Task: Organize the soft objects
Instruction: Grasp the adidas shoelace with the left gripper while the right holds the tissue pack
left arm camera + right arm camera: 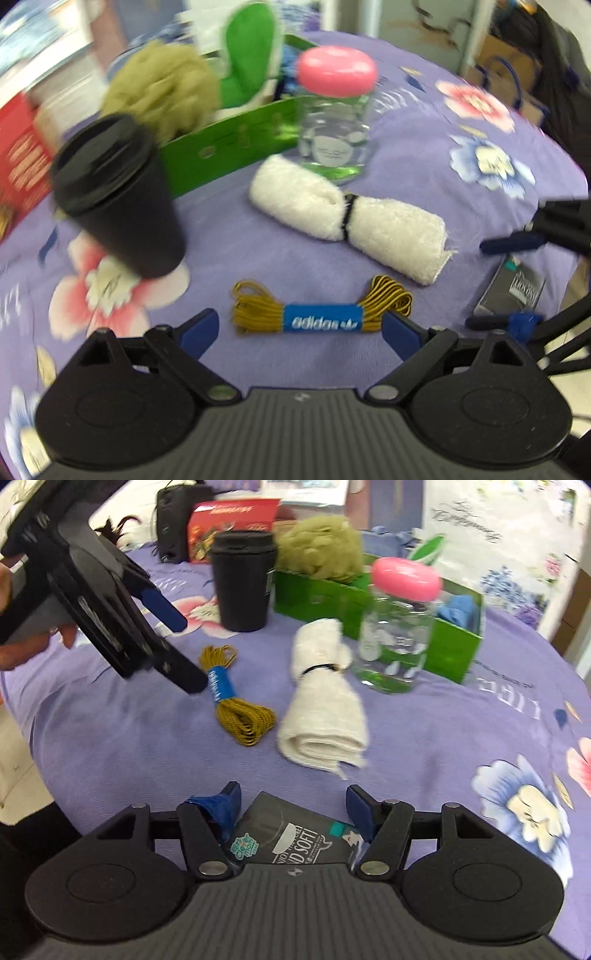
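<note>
Gold laces (320, 312) | between wide-apart fingers | left hand-held gripper (301, 330)

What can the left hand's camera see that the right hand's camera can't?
Only the left wrist view shows the whole green slipper standing up in the green box.

Only the right wrist view shows a hand holding the left gripper, and a black speaker at the back.

Both show the white towel roll, the shoelaces, the black cup, the jar with the pink lid and the dark packet.
</note>
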Available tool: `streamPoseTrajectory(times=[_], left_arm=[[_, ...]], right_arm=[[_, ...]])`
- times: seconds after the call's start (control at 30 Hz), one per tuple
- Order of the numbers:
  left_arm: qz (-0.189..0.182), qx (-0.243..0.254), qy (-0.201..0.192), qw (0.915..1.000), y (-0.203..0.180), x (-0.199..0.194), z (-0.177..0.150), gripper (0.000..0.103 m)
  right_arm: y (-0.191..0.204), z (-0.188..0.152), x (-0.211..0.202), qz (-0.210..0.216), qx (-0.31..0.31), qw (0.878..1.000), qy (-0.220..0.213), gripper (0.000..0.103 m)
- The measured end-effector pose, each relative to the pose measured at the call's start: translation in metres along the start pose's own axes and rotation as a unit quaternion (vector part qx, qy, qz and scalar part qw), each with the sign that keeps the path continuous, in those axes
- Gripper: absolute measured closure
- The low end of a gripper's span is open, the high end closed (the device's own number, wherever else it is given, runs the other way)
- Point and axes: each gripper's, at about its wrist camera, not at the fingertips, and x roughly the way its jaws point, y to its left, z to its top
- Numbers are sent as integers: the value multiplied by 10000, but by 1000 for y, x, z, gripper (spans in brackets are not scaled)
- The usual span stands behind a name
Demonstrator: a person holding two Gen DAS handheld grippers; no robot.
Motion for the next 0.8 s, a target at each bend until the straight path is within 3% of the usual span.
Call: streamPoseTrajectory(times=[0.2, 0.4, 0.6, 0.8], left_arm=[[-139, 718, 57, 9973, -21, 19, 13, 9], [-147, 495, -1, 9987, -34, 32, 16, 9], [275, 517, 122, 9982, -30, 31, -1, 9], [773, 350, 330, 9958, 1, 9, -34, 8]], right_arm=[[-15, 2, 1, -17, 354, 9993, -91, 54], [-27, 5, -8, 10, 839, 9955, -432, 54], [-34, 7, -17, -151, 941, 9937, -587, 54], [-37, 0, -20, -122, 1108, 9922, -567, 54]])
